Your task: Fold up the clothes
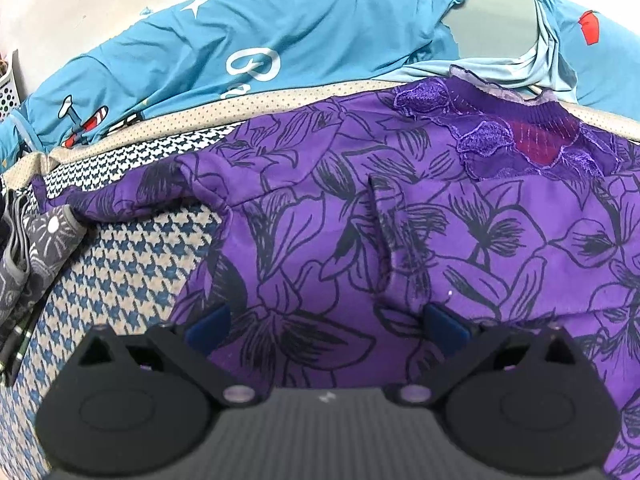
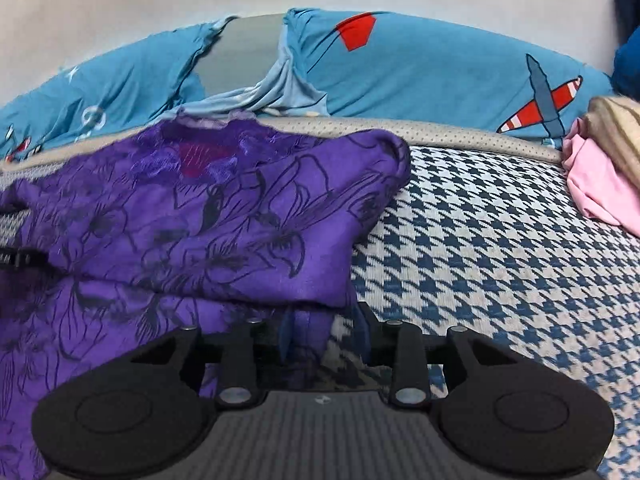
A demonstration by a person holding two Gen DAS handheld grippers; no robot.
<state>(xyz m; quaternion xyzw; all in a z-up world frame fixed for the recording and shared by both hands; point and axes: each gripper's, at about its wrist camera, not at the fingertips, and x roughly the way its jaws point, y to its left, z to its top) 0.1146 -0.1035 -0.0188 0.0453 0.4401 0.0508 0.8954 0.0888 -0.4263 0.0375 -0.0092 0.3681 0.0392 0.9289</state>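
Purple floral garment (image 1: 400, 216) with lace collar (image 1: 520, 136): spread on houndstooth bed cover (image 1: 132, 264), collar at far edge, one side folded over itself (image 2: 248, 216), surface wrinkled, sleeve (image 1: 120, 196) reaching toward left edge.

The houndstooth bed (image 2: 500, 240) carries a purple top (image 1: 400, 220) (floral print) and pink cloth (image 2: 596, 188).

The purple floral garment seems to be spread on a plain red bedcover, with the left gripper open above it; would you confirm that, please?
Not quite: the bedcover is blue-and-white houndstooth, not plain red, as the left wrist view shows. The purple floral garment does lie on it, with the left gripper open above.
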